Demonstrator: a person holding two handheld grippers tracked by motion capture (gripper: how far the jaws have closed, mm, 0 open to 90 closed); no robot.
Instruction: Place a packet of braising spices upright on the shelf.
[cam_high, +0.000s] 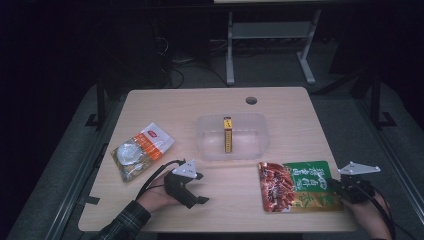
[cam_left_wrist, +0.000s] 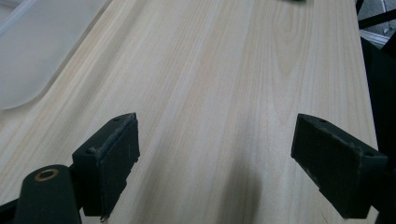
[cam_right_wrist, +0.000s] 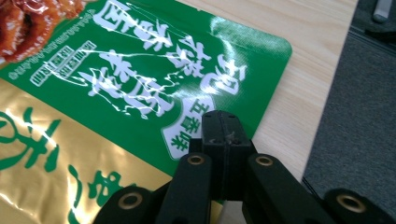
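Note:
A green, gold and red snack packet (cam_high: 295, 187) (cam_right_wrist: 116, 93) lies flat near the table's front right. My right gripper (cam_high: 334, 186) (cam_right_wrist: 222, 123) is shut, its joined tips resting over the packet's right edge; the packet stays flat beneath them and nothing shows between the jaws. My left gripper (cam_high: 200, 188) (cam_left_wrist: 215, 149) is open at the front left of centre, with only bare wood between its pads. A clear plastic container (cam_high: 210, 145) (cam_left_wrist: 32, 56) stands mid-table with a narrow yellow box (cam_high: 227, 135) upright inside it.
An orange and white food pouch (cam_high: 141, 151) lies at the left of the wooden table (cam_high: 200, 105). A round cable hole (cam_high: 251, 100) sits near the far edge. Dark floor and a metal frame lie beyond the table.

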